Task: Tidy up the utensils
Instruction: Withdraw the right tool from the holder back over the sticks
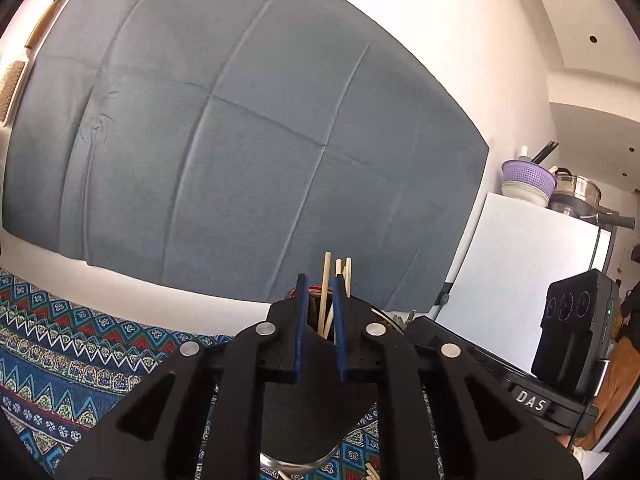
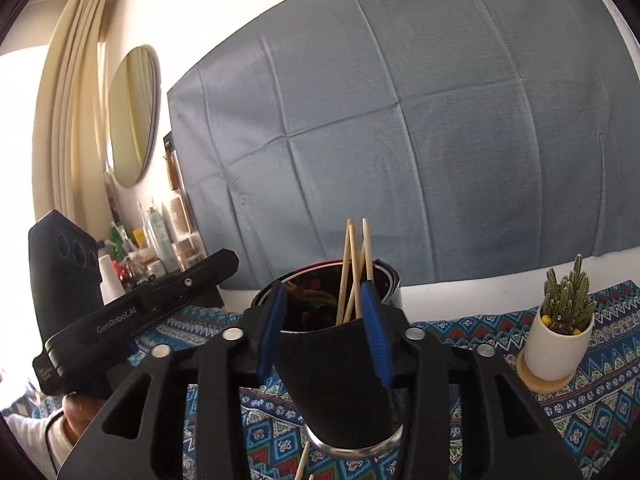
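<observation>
From the right wrist view, the black cup [image 2: 340, 376] fills the gap between the right gripper's [image 2: 326, 322] blue pads, so nothing more fits there. Wooden chopsticks [image 2: 352, 268] rise out of it toward 12 o'clock and block a straight path ahead. At 9 o'clock the left gripper [image 2: 136, 312] crosses low and near — that side is closed off. At 3 o'clock a potted cactus [image 2: 560, 320] stands on the patterned cloth [image 2: 600, 392], with open cloth between it and the cup. Above the chopstick tips only the grey wall hanging [image 2: 400, 140] lies behind — free room upward.
</observation>
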`<state>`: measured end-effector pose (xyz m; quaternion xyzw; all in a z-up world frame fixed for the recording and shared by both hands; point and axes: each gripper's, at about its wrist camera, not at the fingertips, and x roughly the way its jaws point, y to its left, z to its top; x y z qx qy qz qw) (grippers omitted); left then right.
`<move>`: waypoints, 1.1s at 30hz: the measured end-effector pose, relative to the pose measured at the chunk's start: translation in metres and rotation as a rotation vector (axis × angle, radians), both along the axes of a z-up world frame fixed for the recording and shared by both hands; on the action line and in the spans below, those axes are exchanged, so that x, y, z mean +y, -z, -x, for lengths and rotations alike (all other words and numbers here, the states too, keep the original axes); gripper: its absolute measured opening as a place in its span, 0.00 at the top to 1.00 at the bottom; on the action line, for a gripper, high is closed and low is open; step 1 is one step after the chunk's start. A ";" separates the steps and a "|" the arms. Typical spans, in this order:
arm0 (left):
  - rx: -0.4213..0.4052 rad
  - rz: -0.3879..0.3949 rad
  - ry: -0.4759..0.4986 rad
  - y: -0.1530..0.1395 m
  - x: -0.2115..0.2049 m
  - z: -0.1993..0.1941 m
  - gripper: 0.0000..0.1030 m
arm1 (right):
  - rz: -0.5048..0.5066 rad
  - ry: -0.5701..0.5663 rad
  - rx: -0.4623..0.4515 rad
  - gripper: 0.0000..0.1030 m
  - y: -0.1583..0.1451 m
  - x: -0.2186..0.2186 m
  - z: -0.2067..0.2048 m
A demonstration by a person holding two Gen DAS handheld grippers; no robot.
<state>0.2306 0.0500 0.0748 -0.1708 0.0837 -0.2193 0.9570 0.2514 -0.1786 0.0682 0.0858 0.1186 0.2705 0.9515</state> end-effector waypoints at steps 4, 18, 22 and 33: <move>0.049 -0.039 -0.024 -0.001 0.008 0.000 0.27 | 0.048 0.028 -0.009 0.23 -0.006 -0.005 0.010; 0.391 -0.186 -0.023 0.021 0.015 0.010 0.06 | 0.376 0.193 0.237 0.12 0.022 -0.011 0.020; 0.474 -0.246 0.006 0.036 0.012 0.024 0.06 | 0.492 0.193 0.335 0.12 0.044 -0.008 0.023; 0.552 -0.558 0.096 0.084 -0.027 0.067 0.06 | 0.526 0.184 0.558 0.12 0.099 -0.026 0.031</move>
